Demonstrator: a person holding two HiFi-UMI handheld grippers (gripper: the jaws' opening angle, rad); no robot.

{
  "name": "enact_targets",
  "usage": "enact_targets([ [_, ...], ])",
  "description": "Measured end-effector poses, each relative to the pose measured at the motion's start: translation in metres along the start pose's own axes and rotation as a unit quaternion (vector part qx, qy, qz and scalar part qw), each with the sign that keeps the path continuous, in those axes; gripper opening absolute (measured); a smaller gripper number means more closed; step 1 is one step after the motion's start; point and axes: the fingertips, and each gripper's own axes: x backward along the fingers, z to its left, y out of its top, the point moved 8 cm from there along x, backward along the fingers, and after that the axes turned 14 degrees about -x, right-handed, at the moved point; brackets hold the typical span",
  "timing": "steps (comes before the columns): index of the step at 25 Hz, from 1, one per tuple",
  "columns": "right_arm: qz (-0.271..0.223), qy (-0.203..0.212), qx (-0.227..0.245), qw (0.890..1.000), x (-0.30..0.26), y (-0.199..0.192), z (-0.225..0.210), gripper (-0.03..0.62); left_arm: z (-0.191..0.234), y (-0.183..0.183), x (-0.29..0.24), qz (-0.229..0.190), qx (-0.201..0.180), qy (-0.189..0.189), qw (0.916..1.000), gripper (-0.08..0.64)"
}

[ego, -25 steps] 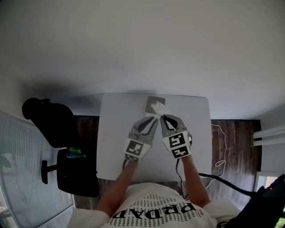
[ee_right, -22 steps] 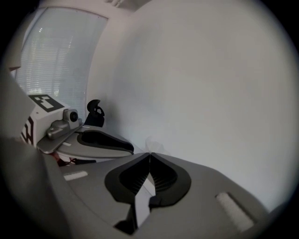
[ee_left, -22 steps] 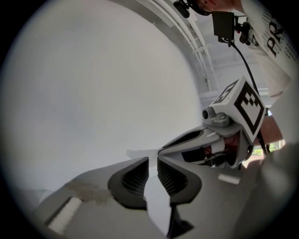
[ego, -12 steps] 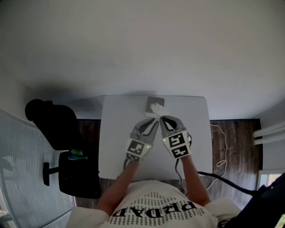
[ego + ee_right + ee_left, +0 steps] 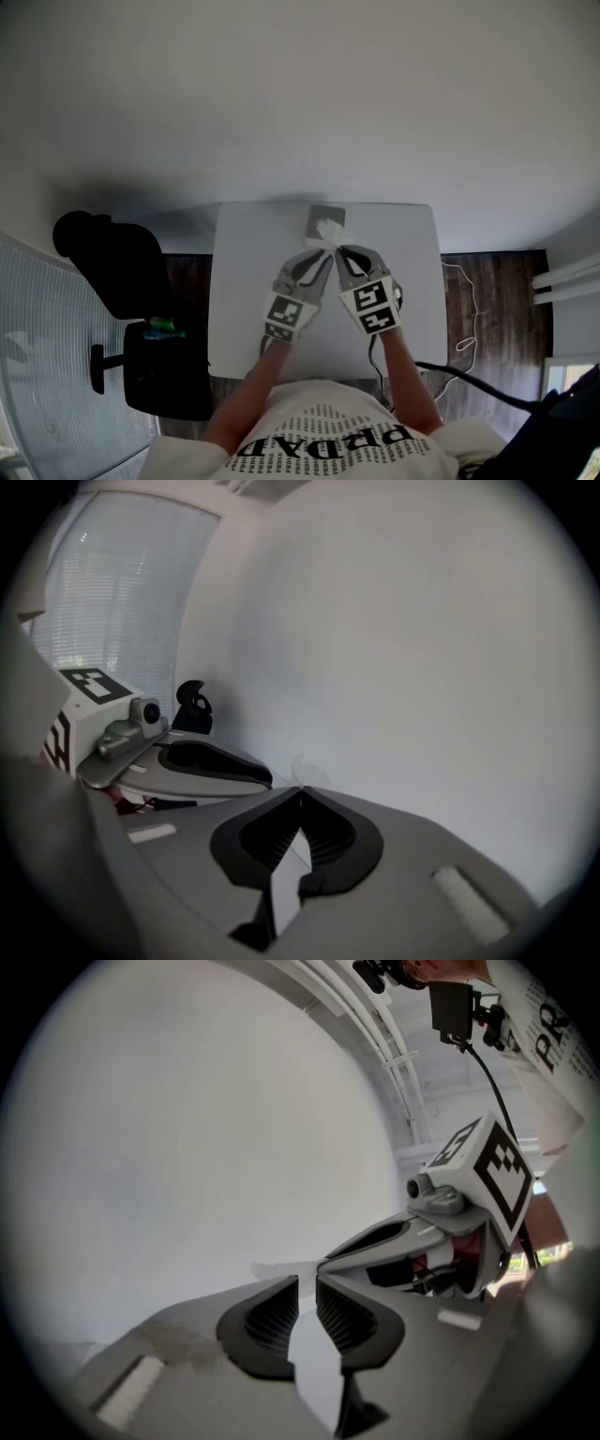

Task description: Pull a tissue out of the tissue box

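Note:
A grey tissue box (image 5: pixel 327 215) sits at the far middle of the white table (image 5: pixel 242 309), with a white tissue (image 5: pixel 325 231) standing out of its top. Both grippers point at it from the near side, close together. My right gripper (image 5: pixel 341 249) has its tips pressed together on the tissue's near edge; in the right gripper view the tissue (image 5: pixel 305 767) rises just past the closed tips (image 5: pixel 300 791). My left gripper (image 5: pixel 322 255) is beside it, slightly short of the tissue. Its jaws (image 5: pixel 307 1283) stand a narrow gap apart with nothing between them.
A black office chair (image 5: pixel 112 262) stands off the table's left edge, with a window blind (image 5: pixel 56 356) beyond it. A cable (image 5: pixel 466 309) lies on the dark wood floor at the right. The person's torso is at the table's near edge.

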Motion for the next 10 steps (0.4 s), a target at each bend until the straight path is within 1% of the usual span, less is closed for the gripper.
enact_targets([
  [10, 0.005, -0.001, 0.0, 1.0, -0.0018, -0.0026, 0.0038, 0.009, 0.0007, -0.004, 0.0021, 0.001, 0.004, -0.003, 1.0, 0.055],
])
